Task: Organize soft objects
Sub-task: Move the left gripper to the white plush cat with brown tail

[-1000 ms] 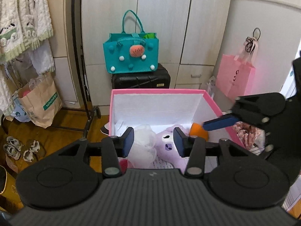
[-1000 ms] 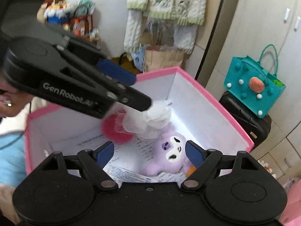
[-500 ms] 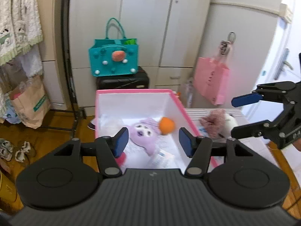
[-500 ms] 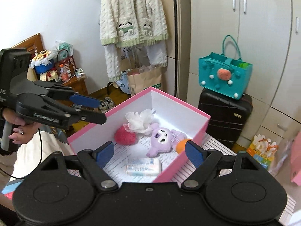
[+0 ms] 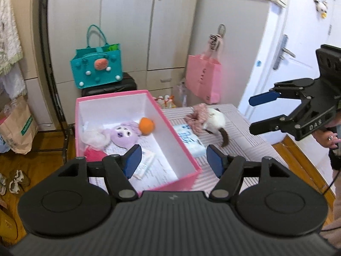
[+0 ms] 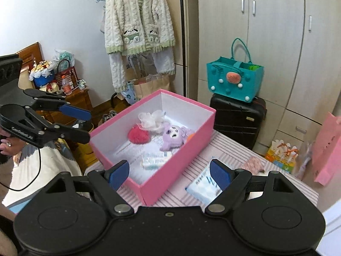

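A pink box (image 5: 173,131) (image 6: 181,160) stands on a striped table (image 5: 245,132). Inside it lie a purple plush (image 5: 124,135) (image 6: 173,136), an orange ball (image 5: 146,125), a white fluffy piece (image 5: 94,137) (image 6: 152,119), a red pompom (image 6: 138,136) and a small tissue pack (image 6: 156,160). A white and brown plush in a pink dress (image 5: 210,120) lies on the table right of the box, beside a blue tissue pack (image 5: 189,139) (image 6: 204,188). My left gripper (image 5: 173,160) is open and empty above the box's near right corner. My right gripper (image 6: 169,175) (image 5: 255,113) is open and empty, raised to the right.
A teal felt bag (image 5: 97,68) sits on a black suitcase (image 6: 236,115) behind the table. A pink paper bag (image 5: 202,79) hangs on the wall. A clothes rack with a cream cardigan (image 6: 138,21) and a paper bag (image 5: 16,125) stand at the left.
Both grippers have pulled back and up from the box. The left view has swung right, so the table and the dressed plush now show. The right gripper has moved away to the right.
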